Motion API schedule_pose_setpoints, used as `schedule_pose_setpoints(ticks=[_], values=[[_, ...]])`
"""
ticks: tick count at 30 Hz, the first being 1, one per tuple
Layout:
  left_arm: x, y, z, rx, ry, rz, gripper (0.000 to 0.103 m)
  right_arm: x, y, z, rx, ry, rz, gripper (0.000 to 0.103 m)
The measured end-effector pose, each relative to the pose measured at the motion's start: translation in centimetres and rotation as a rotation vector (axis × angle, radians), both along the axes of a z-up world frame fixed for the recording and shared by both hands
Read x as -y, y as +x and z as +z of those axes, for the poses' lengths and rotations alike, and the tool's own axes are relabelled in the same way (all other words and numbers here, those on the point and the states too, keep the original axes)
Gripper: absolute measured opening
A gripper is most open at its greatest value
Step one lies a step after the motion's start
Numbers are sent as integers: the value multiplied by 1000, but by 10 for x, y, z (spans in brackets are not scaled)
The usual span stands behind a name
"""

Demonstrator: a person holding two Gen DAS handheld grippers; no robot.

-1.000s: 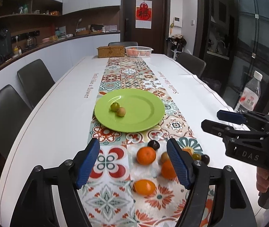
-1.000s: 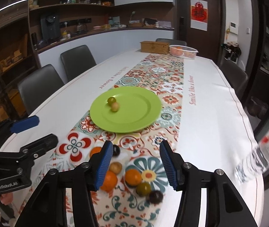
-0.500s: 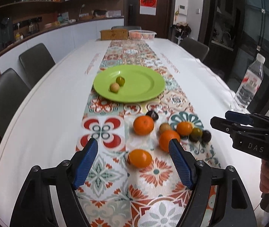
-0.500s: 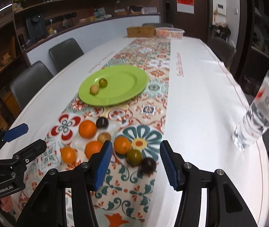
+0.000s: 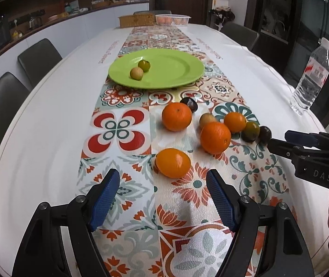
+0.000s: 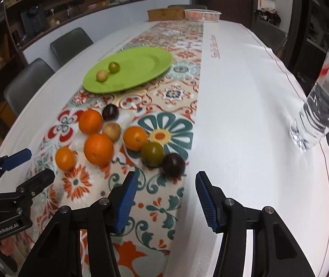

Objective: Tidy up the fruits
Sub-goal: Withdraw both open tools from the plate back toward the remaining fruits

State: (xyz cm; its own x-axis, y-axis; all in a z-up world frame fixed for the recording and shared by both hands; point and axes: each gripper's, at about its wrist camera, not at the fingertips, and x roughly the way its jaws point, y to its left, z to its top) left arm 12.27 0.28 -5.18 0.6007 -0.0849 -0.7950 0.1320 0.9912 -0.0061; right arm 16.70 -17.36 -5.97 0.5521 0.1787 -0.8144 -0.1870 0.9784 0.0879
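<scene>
Both grippers, left gripper (image 5: 162, 198) and right gripper (image 6: 166, 198), gape wide and empty just short of the loose fruit, nearest orange (image 5: 173, 163) and dark plum (image 6: 173, 164) respectively, so an off-centre squeeze could roll either into its close neighbours.

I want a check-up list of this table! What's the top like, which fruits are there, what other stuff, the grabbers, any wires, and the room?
Surface: white table with a patterned runner down the middle.
Job's things: green plate holding two small fruits; four oranges, nearest one, plus small dark, green and tan fruits loose on the runner.
Clutter: water bottle upright near the right edge; wicker box and white basket at the far end.
Grippers: left gripper and right gripper both open, holding nothing.
Cables: nothing seen.
Surroundings: grey chairs, a counter with shelves, a dark door.
</scene>
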Motion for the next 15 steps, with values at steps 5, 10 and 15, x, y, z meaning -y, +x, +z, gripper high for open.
schedule_pose_setpoints(ticks=[5, 10, 15], values=[[2, 7, -8, -24, 0, -5, 76, 3, 5, -8, -21, -12, -9, 53], [2, 14, -12, -37, -9, -9, 73, 3, 12, -11, -18, -28, -4, 53], [1, 21, -15, -50, -23, -10, 65, -1, 20, -16, -27, -53, 15, 42]])
